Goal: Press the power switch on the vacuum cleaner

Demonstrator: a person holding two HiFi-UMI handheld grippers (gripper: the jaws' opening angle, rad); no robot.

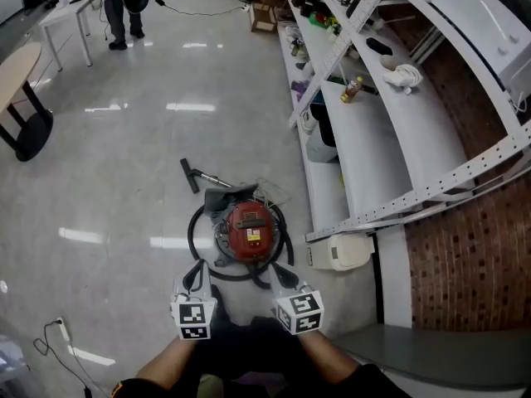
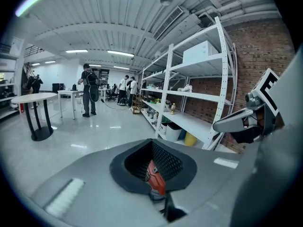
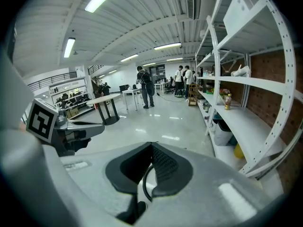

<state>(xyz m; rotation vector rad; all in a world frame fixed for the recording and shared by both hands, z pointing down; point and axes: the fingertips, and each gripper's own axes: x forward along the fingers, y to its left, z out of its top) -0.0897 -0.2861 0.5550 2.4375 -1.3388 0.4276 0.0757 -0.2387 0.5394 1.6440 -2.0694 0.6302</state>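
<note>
The left gripper (image 1: pixel 197 274) is clenched shut on nothing. Its own view catches a red sliver of the vacuum cleaner (image 1: pixel 250 227) through the hollow between its pads. The head view shows the round canister on the floor just ahead, between both grippers. Its wand (image 1: pixel 211 179) lies ahead-left, floor head leftmost. The right gripper (image 1: pixel 282 276), also shut and empty, sees only black hose (image 1: pixel 190 235).

We stood beside white shelving (image 1: pixel 365 152) set against a brick wall (image 1: pixel 465 255). A bottle (image 1: pixel 352 89) and a white bundle (image 1: pixel 404 76) sat on one shelf, with a bin (image 1: pixel 319 143) lower down. Across the glossy floor (image 1: pixel 166 139), a person (image 1: pixel 116 7) stood by a white table (image 1: pixel 70 11). A round table (image 1: pixel 17 65) sat nearer to us.
</note>
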